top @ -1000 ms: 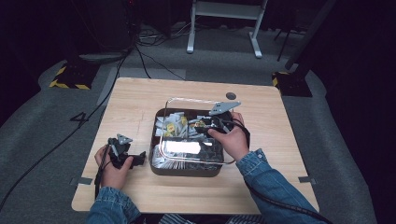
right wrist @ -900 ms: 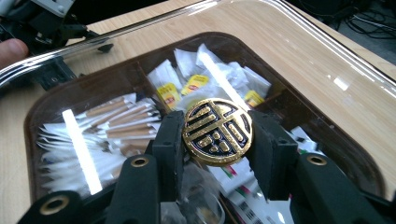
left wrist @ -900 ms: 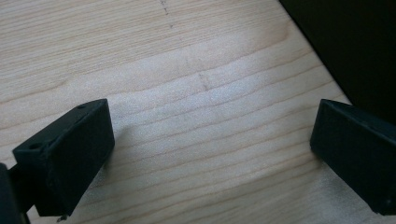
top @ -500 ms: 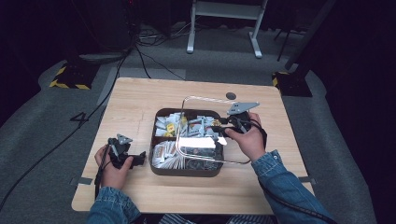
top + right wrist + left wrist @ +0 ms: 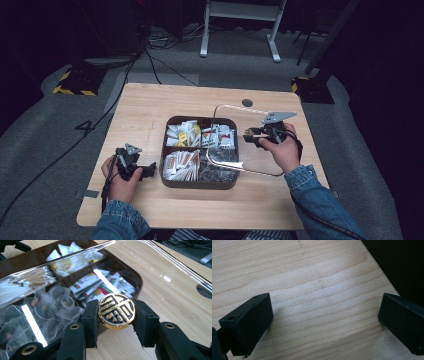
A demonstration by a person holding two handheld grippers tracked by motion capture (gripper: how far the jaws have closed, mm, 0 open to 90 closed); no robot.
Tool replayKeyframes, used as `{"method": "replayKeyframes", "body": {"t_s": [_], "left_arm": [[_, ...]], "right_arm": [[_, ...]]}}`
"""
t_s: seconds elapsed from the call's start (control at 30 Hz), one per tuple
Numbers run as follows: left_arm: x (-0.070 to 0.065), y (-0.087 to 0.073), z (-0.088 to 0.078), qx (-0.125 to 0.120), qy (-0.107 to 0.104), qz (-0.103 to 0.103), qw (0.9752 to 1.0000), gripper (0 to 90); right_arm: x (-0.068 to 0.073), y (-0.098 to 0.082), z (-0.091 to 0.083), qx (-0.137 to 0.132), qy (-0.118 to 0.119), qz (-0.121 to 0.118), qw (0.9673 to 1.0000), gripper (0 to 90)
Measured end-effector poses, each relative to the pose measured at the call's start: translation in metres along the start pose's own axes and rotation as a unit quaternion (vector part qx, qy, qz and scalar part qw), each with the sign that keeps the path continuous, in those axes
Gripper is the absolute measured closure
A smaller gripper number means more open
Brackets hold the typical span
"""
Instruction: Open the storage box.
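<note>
A dark brown compartment box [image 5: 200,184] full of sachets [image 5: 187,135] stands mid-table. Its clear lid [image 5: 252,162] hangs tilted, partly over the box's right half and partly over the bare table to the right. My right gripper [image 5: 252,134] is shut on the lid's round gold-and-black knob [image 5: 116,310], one pad on each side. The box rim [image 5: 136,277] and packets show through the lid [image 5: 155,277]. My left gripper [image 5: 149,170] rests on the table just left of the box, its jaws wide apart with bare wood between them [image 5: 324,322].
The wooden table [image 5: 150,110] has a round cable hole [image 5: 246,102] near its back edge. A white stand [image 5: 240,25] and cables lie on the grey floor behind. Black-and-yellow floor markers sit at both back corners.
My right gripper has carried the lid by its knob to the right, from over the box to partly past its right side. The left hand has stayed put.
</note>
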State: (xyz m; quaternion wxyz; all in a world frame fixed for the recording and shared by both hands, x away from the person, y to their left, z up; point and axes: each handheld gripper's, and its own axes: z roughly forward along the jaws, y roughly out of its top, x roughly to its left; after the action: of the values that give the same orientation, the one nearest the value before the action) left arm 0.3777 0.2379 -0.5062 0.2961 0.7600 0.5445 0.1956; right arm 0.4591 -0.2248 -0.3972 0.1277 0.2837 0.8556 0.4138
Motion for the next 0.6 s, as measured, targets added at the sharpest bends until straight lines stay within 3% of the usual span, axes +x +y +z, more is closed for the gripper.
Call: {"method": "replayKeyframes", "body": {"t_s": [0.6], "left_arm": [[0.000, 0.000, 0.000, 0.000, 0.000, -0.001, 1.0000, 0.1]], "right_arm": [[-0.044, -0.034, -0.026, 0.007, -0.036, 0.035, 0.9987, 58.5]]}}
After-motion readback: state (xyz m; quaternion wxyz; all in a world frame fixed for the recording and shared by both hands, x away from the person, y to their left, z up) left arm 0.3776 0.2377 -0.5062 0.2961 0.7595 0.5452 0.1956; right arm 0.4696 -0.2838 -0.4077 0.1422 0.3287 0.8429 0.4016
